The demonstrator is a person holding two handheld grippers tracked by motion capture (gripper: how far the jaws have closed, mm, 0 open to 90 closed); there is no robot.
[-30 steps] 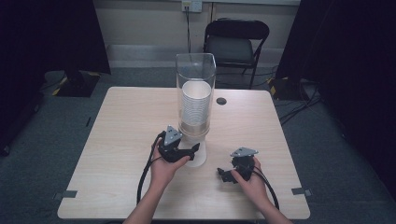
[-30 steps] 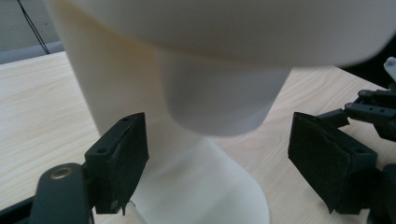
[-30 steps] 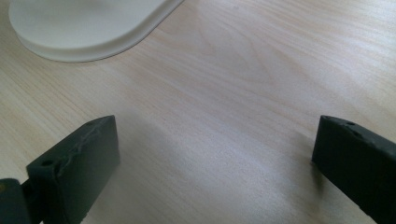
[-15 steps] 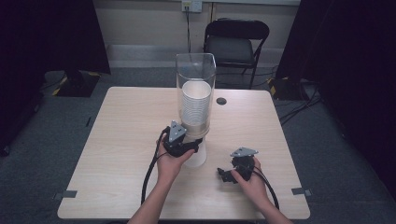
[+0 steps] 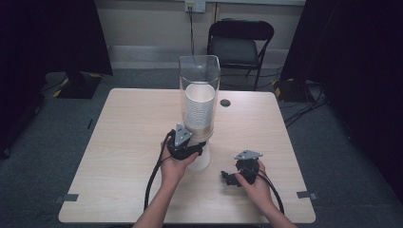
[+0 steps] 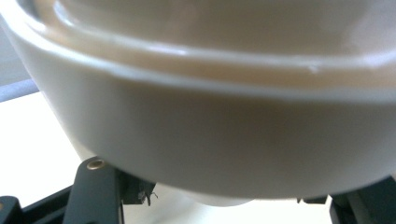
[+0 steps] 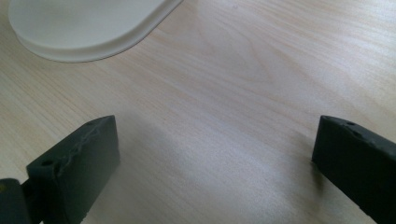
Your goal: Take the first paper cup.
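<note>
The left gripper (image 5: 190,148) is at the foot of the clear dispenser tube (image 5: 199,90), which stands upright near the middle of the surface (image 5: 128,142) with a stack of white cups (image 5: 198,111) inside it. Its jaws have just been closing, and the bottom cup (image 6: 205,140) sits between them, poking out below the tube. In the left gripper view the cup's rolled rim and pale wall press right up to the lens, with a black jaw on either side low down, so I read this as clenched on that bottom cup.

The right gripper (image 5: 236,175) rests to the right of the tube and nearer the person, jaws spread wide over bare wood, nothing between them. The right gripper view catches the tube's white base (image 7: 84,28) in its top left corner.

Now the pull, as I judge it. Draw the cup straight down and out along the tube's axis, without twisting, so the next cup stays put in the stack. Hold gently: paper walls crush easily. The tube looks tall and light, so a sideways tug could tip it. The free right gripper could steady the base, if needed.
</note>
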